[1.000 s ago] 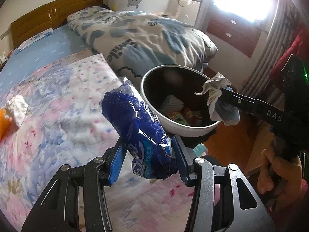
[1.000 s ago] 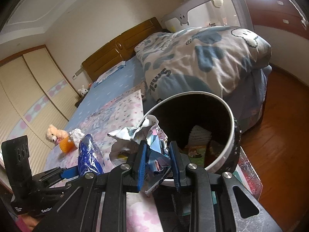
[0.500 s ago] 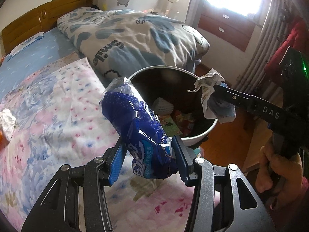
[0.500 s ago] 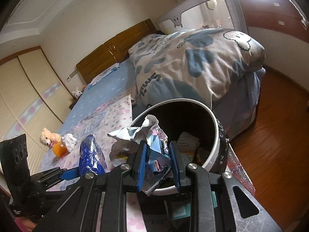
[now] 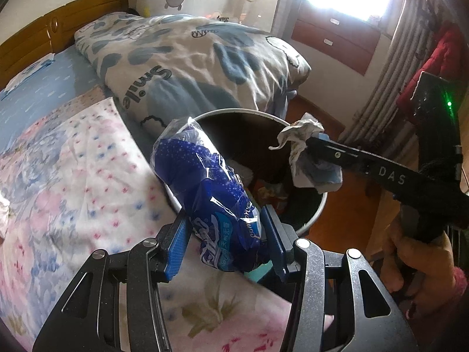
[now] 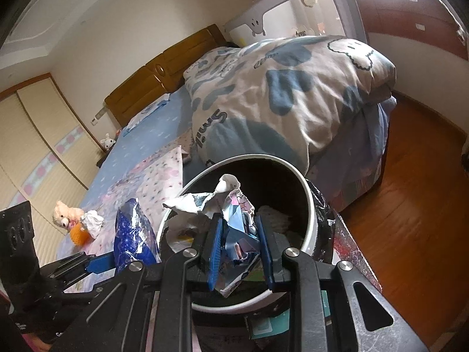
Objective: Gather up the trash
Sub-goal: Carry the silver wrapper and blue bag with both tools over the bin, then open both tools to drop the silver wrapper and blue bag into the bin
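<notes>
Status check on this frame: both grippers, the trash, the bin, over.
Left gripper shut on blue plastic wrapper, near the bin rim. Right gripper shut on crumpled paper, over the open trash bin. More trash by the teddy bear. Nothing blocking the bin.

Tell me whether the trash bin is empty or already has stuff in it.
Not empty: the trash bin already holds paper and wrappers at the bottom, visible through its open top.

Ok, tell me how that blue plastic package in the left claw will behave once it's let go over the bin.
The blue plastic package looks crinkled and dented where the left claw pinches it, so probably soft and light. Its glossy film may slip. Only its top overhangs the bin, so it could catch the rim or drop outside.
</notes>
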Tool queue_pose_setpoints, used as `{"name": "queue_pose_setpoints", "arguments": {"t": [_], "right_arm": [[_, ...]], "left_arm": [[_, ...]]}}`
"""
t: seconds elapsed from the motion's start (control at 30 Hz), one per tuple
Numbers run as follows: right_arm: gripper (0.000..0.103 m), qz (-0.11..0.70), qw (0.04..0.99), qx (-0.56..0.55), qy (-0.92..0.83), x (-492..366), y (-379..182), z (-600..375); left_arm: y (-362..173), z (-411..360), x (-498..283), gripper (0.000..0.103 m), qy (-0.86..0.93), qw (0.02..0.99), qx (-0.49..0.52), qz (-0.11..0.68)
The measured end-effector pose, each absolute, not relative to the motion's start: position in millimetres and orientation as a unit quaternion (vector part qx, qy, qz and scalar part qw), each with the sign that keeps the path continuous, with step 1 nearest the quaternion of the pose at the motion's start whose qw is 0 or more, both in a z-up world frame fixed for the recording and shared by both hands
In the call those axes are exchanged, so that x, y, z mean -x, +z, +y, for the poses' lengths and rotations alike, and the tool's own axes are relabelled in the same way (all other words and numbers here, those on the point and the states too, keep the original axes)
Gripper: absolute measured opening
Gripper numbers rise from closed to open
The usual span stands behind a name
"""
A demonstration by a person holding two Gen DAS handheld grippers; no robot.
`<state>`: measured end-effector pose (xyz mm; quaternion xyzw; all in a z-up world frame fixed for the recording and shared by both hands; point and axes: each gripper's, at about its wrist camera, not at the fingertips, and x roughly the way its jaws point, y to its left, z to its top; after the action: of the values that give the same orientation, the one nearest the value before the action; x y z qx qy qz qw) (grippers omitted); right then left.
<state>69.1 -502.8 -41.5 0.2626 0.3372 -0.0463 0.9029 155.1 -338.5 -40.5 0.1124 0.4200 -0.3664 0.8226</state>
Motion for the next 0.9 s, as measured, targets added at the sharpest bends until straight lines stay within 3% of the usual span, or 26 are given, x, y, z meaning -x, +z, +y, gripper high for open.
{"name": "queue_pose_setpoints", "arguments": {"t": [0.3, 0.47, 0.63, 0.7, 0.9], "right_arm": [[0.026, 0.353, 0.893, -0.274, -0.048, -85.6, -50.1, -519.2], [0.028, 0.361, 0.889, -0.278, -0.047, -92.5, -54.0, -524.6], [0.038, 0.371, 0.883, -0.284, -0.051, -98.5, -58.2, -529.0], [0.047, 0.372, 0.882, -0.283, -0.055, -99.7, -58.0, -529.0], [0.056, 0.367, 0.884, -0.287, -0.049, -98.8, -55.3, -525.2]], "left_arm": [[-49.4, -361.0, -170.2, 0.048, -0.374, 0.810, -0.127, 0.433], [-54.8, -366.2, -173.6, 0.054, -0.380, 0.806, -0.127, 0.435], [-56.6, -365.0, -173.9, 0.068, -0.378, 0.807, -0.126, 0.435], [-57.1, -361.0, -174.7, 0.074, -0.375, 0.808, -0.121, 0.437], [-56.1, -338.5, -172.5, 0.076, -0.367, 0.814, -0.094, 0.440]]}}
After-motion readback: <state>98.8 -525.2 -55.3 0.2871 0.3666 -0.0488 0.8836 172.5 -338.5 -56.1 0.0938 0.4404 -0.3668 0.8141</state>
